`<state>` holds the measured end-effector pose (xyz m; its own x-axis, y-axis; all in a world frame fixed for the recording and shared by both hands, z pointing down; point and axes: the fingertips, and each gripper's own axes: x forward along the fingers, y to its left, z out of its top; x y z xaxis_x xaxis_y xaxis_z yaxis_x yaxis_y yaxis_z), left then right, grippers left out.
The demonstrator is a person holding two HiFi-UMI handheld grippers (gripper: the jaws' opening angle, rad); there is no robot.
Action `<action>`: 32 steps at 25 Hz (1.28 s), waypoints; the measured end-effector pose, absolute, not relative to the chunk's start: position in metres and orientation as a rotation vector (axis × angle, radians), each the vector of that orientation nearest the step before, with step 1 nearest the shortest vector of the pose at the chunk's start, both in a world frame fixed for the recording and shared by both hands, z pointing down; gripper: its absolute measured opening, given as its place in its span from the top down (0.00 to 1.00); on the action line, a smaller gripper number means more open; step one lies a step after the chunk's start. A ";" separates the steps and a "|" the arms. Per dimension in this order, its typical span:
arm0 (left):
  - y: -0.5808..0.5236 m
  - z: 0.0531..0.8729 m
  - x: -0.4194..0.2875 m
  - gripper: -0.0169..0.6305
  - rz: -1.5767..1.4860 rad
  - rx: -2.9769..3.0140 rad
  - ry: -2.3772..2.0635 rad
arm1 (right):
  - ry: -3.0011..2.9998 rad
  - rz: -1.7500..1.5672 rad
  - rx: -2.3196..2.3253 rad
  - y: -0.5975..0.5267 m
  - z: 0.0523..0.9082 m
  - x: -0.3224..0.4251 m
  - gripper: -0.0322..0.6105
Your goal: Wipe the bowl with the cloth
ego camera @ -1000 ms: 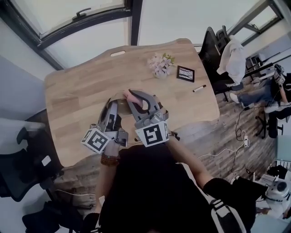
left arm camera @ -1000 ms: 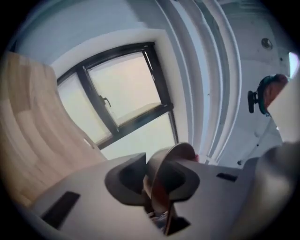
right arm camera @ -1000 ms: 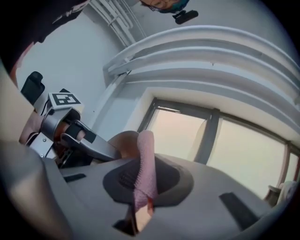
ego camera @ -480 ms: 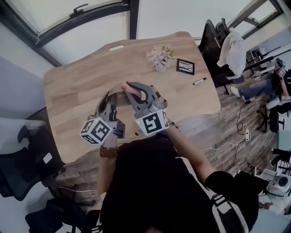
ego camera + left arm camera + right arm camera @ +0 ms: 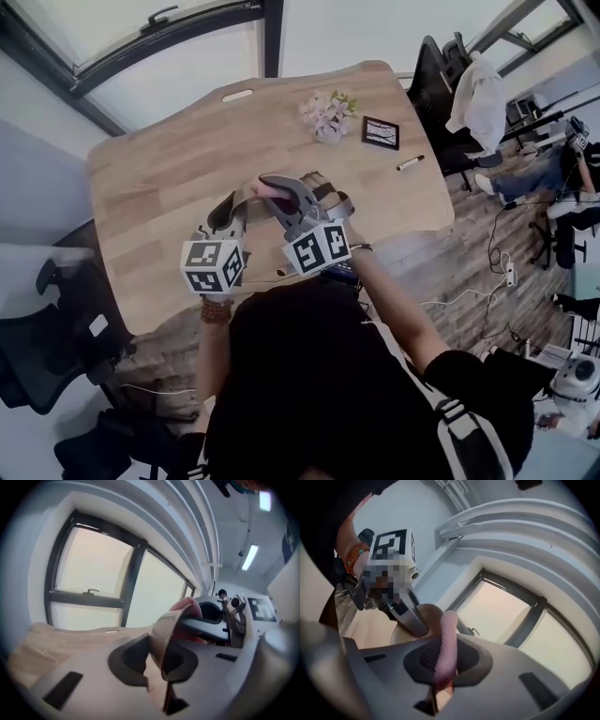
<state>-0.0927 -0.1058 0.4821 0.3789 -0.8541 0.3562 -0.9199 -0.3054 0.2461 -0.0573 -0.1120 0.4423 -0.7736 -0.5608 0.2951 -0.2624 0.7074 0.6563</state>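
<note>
Head view: since a second ago the left gripper (image 5: 231,212) has rolled and shifted right, tipping the bowl (image 5: 246,201) above the table (image 5: 150,178) near its near edge.
Left gripper view: jaws pinch the bowl rim, now opening slightly; we judge the grip is being reset.
Right gripper view: right gripper (image 5: 443,667) is clamped nearly closed on the pink cloth (image 5: 446,639), which lies against the bowl. We reckon wiping is mid-stroke.

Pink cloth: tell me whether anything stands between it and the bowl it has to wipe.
Nothing visible does. The pink mesh cloth, pinched in the right gripper, is right at the tan round bowl, seemingly inside its rim.
</note>
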 end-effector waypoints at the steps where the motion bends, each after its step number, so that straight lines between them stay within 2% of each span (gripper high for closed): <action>1: -0.106 0.478 -0.094 0.91 0.123 2.212 -1.514 | -2.456 -0.818 0.646 -0.112 0.438 -0.057 0.92; 6: -0.112 0.456 -0.099 0.91 -0.558 1.910 -1.293 | -2.692 -0.583 0.954 -0.120 0.402 -0.045 0.91; 8: -0.113 0.461 -0.100 0.90 -0.650 1.824 -1.239 | -2.723 -0.485 1.027 -0.123 0.402 -0.042 0.91; 10: -0.111 0.471 -0.096 0.90 -0.521 1.890 -1.264 | -2.679 -0.482 0.984 -0.124 0.414 -0.042 0.91; 13: -0.109 0.481 -0.090 0.85 -0.083 2.124 -1.401 | -2.524 -0.663 0.786 -0.122 0.439 -0.043 0.91; 14: -0.109 0.482 -0.089 0.86 0.060 2.178 -1.459 | -2.489 -0.704 0.743 -0.121 0.442 -0.044 0.91; 15: -0.109 0.481 -0.088 0.91 0.157 2.204 -1.501 | -2.464 -0.734 0.724 -0.121 0.443 -0.044 0.91; 17: -0.111 0.478 -0.089 0.91 0.164 2.188 -1.516 | -2.442 -0.768 0.734 -0.121 0.440 -0.045 0.91; 23: -0.113 0.473 -0.103 0.91 -0.604 1.808 -1.258 | -2.713 -0.419 0.954 -0.127 0.413 -0.047 0.92; 25: -0.111 0.483 -0.108 0.90 -0.725 1.677 -1.211 | -2.767 -0.279 1.007 -0.129 0.417 -0.049 0.91; 28: -0.111 0.491 -0.103 0.88 -0.492 1.872 -1.260 | -2.678 -0.318 0.921 -0.130 0.442 -0.049 0.92; 31: -0.110 0.498 -0.091 0.82 0.015 2.163 -1.365 | -2.509 -0.560 0.679 -0.123 0.466 -0.049 0.91; 32: -0.110 0.502 -0.087 0.88 0.183 2.231 -1.401 | -2.476 -0.605 0.629 -0.121 0.469 -0.049 0.92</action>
<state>-0.0868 -0.1097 0.5018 0.4625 -0.8082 0.3647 -0.8746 -0.3485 0.3369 -0.0494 -0.1215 0.4689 -0.7622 -0.5365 0.3623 -0.3090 0.7933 0.5246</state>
